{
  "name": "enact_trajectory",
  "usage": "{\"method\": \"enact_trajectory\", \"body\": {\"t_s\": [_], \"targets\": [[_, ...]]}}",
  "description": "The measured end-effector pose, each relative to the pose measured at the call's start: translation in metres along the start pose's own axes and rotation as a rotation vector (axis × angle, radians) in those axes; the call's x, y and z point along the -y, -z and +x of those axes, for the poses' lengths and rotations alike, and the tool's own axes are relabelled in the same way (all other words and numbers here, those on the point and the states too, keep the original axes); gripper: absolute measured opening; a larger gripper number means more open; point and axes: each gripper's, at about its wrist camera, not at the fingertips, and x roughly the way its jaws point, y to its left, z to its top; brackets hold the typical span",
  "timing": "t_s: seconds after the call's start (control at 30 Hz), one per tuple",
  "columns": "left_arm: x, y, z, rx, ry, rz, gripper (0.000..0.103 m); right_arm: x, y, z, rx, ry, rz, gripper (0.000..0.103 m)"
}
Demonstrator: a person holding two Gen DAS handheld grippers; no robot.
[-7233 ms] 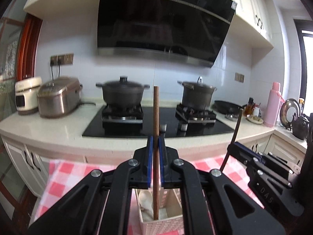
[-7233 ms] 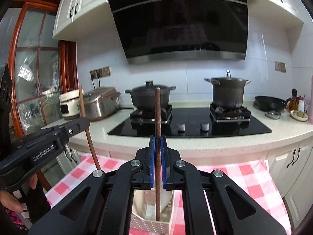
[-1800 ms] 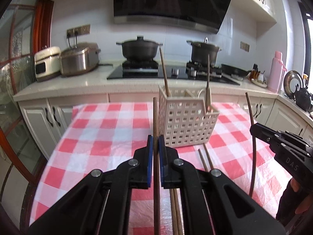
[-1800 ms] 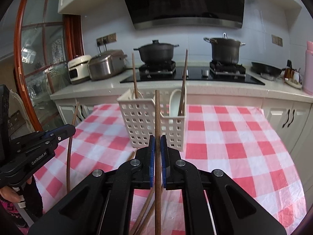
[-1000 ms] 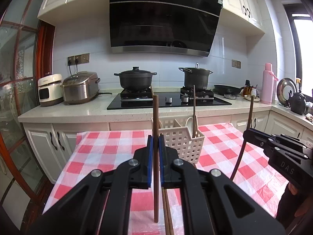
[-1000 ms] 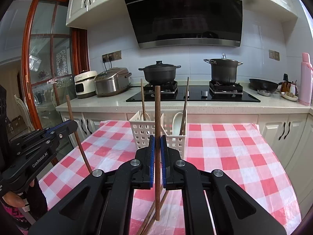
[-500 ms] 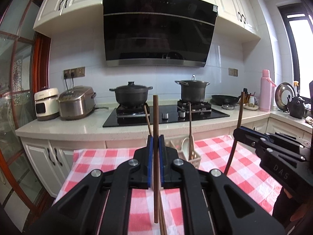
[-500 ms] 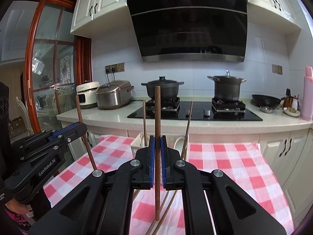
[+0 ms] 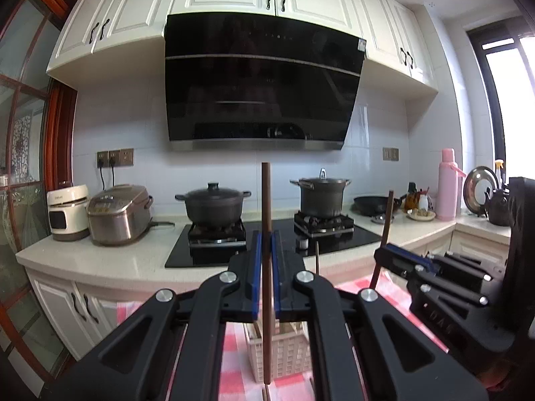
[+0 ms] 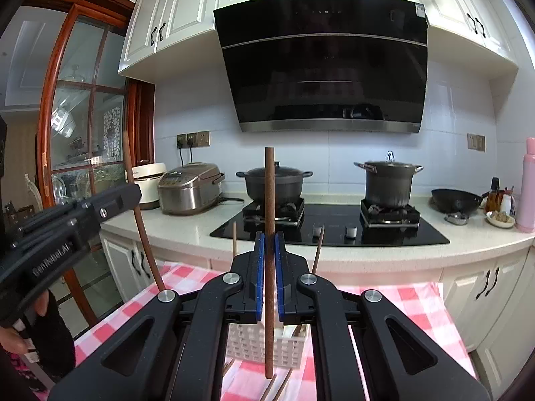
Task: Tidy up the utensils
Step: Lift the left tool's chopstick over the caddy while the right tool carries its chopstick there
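My left gripper (image 9: 266,244) is shut on a brown chopstick (image 9: 266,200) that stands upright between its blue pads. Its lower end hangs in front of the white slotted basket (image 9: 284,351) on the red-checked tablecloth (image 9: 230,347). My right gripper (image 10: 269,247) is shut on a second upright chopstick (image 10: 269,193), whose tip hangs near the white basket (image 10: 257,344). Two chopsticks (image 10: 317,247) stick up out of that basket. Each gripper shows in the other's view, the right gripper (image 9: 398,260) at the right and the left gripper (image 10: 130,197) at the left.
More chopsticks (image 10: 281,387) lie on the cloth in front of the basket. Behind the table runs a white counter (image 9: 100,260) with a black hob (image 10: 334,230), two dark pots (image 9: 214,204), rice cookers (image 9: 118,214) and a pink flask (image 9: 446,183). A hand (image 10: 13,337) holds the left gripper.
Both grippers have risen with their chopsticks, so the basket and tablecloth have sunk low in both views. The chopsticks' lower ends now hang above the table near the basket.
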Motion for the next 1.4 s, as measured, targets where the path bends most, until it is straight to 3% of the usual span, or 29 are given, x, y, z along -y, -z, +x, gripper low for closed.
{"method": "enact_trajectory", "body": {"t_s": [0.2,0.47,0.7,1.07,1.4], "targets": [[0.003,-0.028,0.028,0.044,-0.012,0.007,0.006,0.016,-0.016,0.029,0.002,0.013,0.028,0.006],[-0.006,-0.026,0.08,0.019,-0.011,-0.053,0.006,0.031,-0.017,0.067,-0.016,0.019,0.057,0.006],[-0.015,0.005,0.128,-0.084,0.01,-0.111,0.006,0.026,-0.001,0.094,-0.071,-0.007,0.04,0.006],[-0.021,0.062,0.155,-0.214,0.012,-0.137,0.006,0.027,0.031,0.123,-0.176,-0.035,0.045,0.006],[-0.032,0.09,0.176,-0.285,-0.006,-0.147,0.006,0.031,0.046,0.152,-0.225,-0.022,0.063,0.006]]}}
